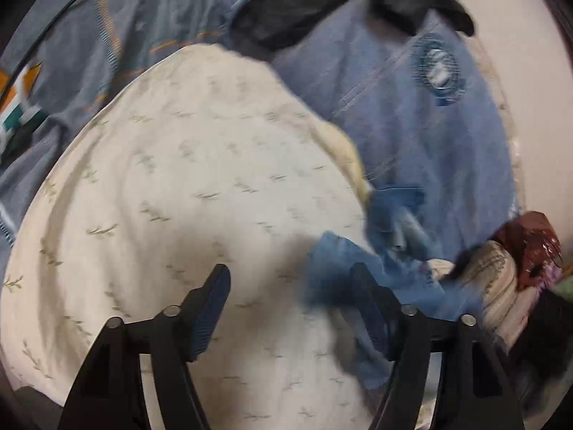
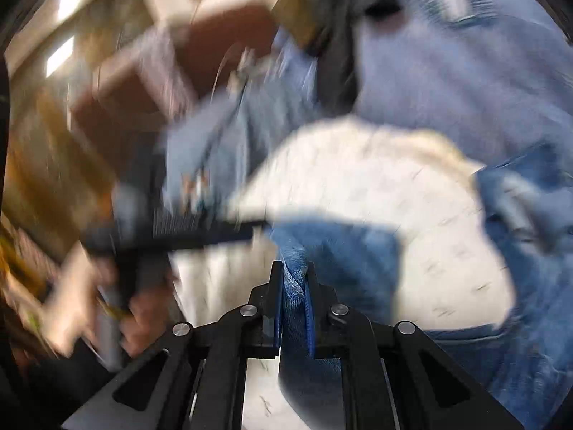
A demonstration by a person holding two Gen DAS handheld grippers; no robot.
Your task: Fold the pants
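Left wrist view: left tool [image 1: 290, 308], jaws spread wide, nothing between them, above a cream sheet [image 1: 186, 186] printed with small sprigs. Dark blue denim pants [image 1: 358, 268], blurred, lie against the tool's right finger and trail up to the right. Pale blue garment [image 1: 412, 125] with a round patch beyond; black cloth [image 1: 304, 3] at top; grey-blue garment [image 1: 89, 53] at left.

Right wrist view: right tool [image 2: 292, 283], jaws pinched on a fold of the pants [image 2: 336, 251], which drape over the cream sheet [image 2: 394, 186]. Pale blue garment [image 2: 447, 79] behind. Left side heavily blurred.
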